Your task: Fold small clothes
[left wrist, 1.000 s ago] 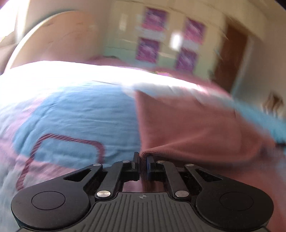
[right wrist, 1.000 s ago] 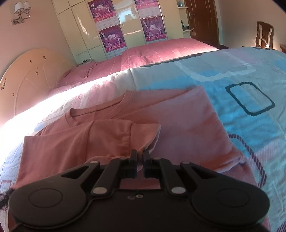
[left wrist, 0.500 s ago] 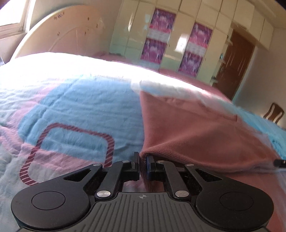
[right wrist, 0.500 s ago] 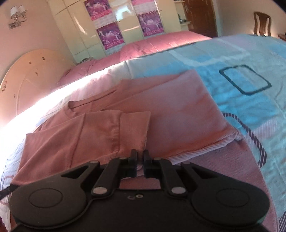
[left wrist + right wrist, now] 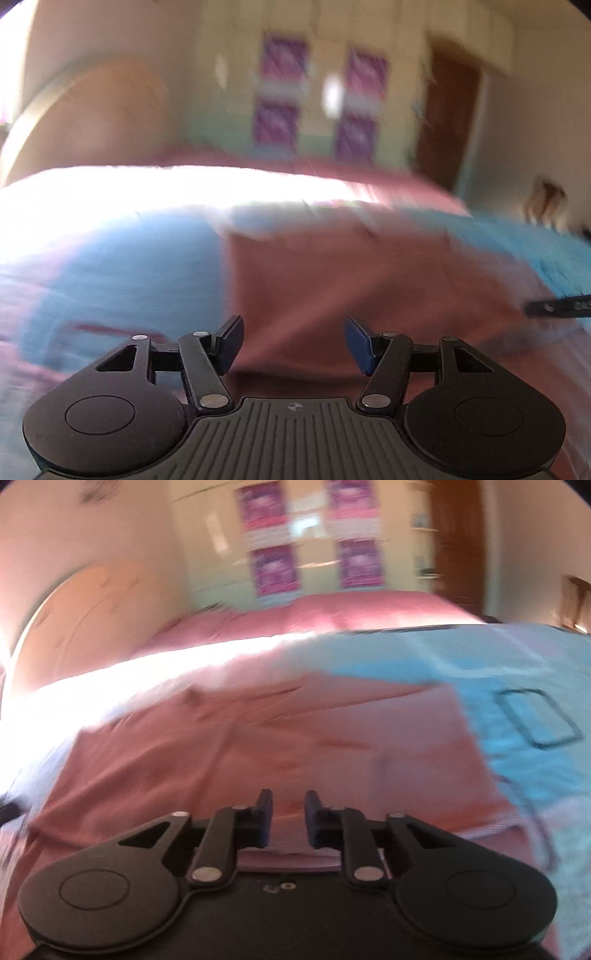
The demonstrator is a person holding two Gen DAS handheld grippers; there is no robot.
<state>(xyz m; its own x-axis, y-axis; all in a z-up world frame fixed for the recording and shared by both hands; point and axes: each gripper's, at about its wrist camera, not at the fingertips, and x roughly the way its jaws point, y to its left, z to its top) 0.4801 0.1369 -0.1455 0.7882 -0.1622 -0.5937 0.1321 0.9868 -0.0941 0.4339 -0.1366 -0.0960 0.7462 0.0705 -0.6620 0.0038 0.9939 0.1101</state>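
I see the blue-and-pink bedspread [image 5: 524,672] carrying the pink T-shirt [image 5: 258,746], lying flat with one side folded inward; further folds remain, in my judgement. My left gripper [image 5: 293,341] is opening, nothing between its jaws. My right gripper [image 5: 288,818] is opening, clamping nothing.

Both my wrist views are smeared by motion. The posters [image 5: 275,568] on the far wardrobe are purple blurs; I can't read them. The pink shirt's [image 5: 258,753] folds and collar are smudged, and its near edge hides behind my right gripper [image 5: 288,821]. At the left view's right edge, a dark bar [image 5: 561,308] is cut off.
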